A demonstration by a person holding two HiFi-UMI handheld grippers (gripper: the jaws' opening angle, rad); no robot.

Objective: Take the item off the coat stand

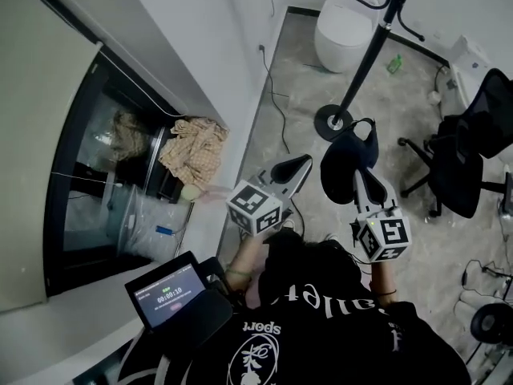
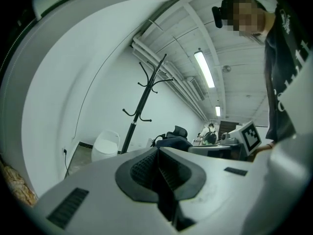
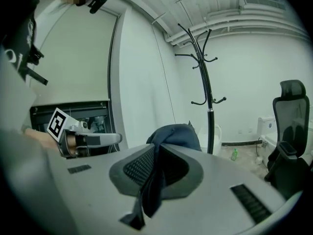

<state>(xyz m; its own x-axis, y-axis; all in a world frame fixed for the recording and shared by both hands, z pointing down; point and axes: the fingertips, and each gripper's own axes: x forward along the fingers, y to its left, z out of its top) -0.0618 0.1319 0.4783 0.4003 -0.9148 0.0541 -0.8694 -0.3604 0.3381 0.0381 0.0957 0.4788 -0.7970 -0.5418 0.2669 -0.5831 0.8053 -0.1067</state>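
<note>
A black coat stand (image 1: pixel 365 61) rises from its round base (image 1: pixel 333 122) on the floor ahead; its hooks look bare in the left gripper view (image 2: pixel 145 96) and the right gripper view (image 3: pixel 207 80). A dark blue cap (image 1: pixel 346 164) hangs clear of the stand, and my right gripper (image 1: pixel 363 175) is shut on it. In the right gripper view its fabric (image 3: pixel 174 133) bulges past the jaws and a fold runs down between the pads of that gripper (image 3: pixel 157 153). My left gripper (image 1: pixel 300 165) is held beside it, to the left, shut with nothing in it (image 2: pixel 157 156).
A black office chair (image 1: pixel 471 152) stands at the right. A white round bin (image 1: pixel 345 24) and a green bottle (image 1: pixel 394 62) sit beyond the stand. Crumpled beige cloth (image 1: pixel 197 146) lies by the dark cabinet on the left. A cable (image 1: pixel 276 95) trails along the wall.
</note>
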